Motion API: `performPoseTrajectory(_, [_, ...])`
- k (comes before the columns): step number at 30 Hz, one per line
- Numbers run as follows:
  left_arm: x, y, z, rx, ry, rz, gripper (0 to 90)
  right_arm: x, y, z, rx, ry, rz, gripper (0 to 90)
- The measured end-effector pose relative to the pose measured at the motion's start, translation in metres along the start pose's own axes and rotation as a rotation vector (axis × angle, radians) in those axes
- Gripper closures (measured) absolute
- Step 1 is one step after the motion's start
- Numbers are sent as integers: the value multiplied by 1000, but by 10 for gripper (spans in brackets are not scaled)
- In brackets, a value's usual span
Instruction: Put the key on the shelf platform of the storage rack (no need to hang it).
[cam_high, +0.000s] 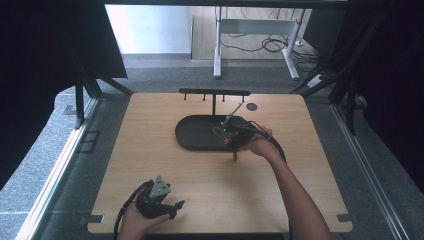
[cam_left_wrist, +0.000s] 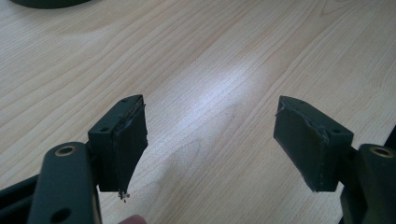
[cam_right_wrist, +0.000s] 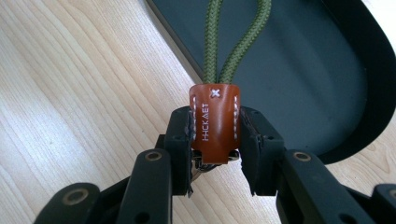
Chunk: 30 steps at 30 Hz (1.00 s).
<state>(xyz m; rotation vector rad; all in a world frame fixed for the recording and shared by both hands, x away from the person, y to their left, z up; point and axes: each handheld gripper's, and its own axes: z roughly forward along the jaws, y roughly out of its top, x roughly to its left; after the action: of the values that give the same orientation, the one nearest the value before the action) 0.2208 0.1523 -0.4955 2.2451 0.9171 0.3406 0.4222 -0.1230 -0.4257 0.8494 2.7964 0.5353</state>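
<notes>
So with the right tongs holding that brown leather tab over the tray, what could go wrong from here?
The right tongs pinch only the sides of the leather tab, so it might slip out. The green cord loop hangs free over the black tray and could snag the tray's rim or miss the rack's pegs.

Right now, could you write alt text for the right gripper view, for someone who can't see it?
Two black tongs pinch a small brown leather tab with white stitching, from which a green cord loop runs up over a dark oval tray. Everything sits on a light wooden table.
</notes>
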Motion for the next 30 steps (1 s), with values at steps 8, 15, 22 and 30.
performPoseTrajectory(8, [0, 0, 1, 3, -1, 4, 262, 3, -1, 7, 6, 10, -3, 666])
performPoseTrajectory(15, [-1, 0, 2, 7, -1, 6, 260, 2, -4, 11, 6, 16, 0, 666])
performPoseTrajectory(22, [-3, 1, 4, 11, -5, 12, 260, 2, -7, 12, 6, 14, 4, 667])
performPoseTrajectory(30, [-3, 1, 3, 10, -3, 10, 259, 4, -4, 13, 4, 20, 0, 667])
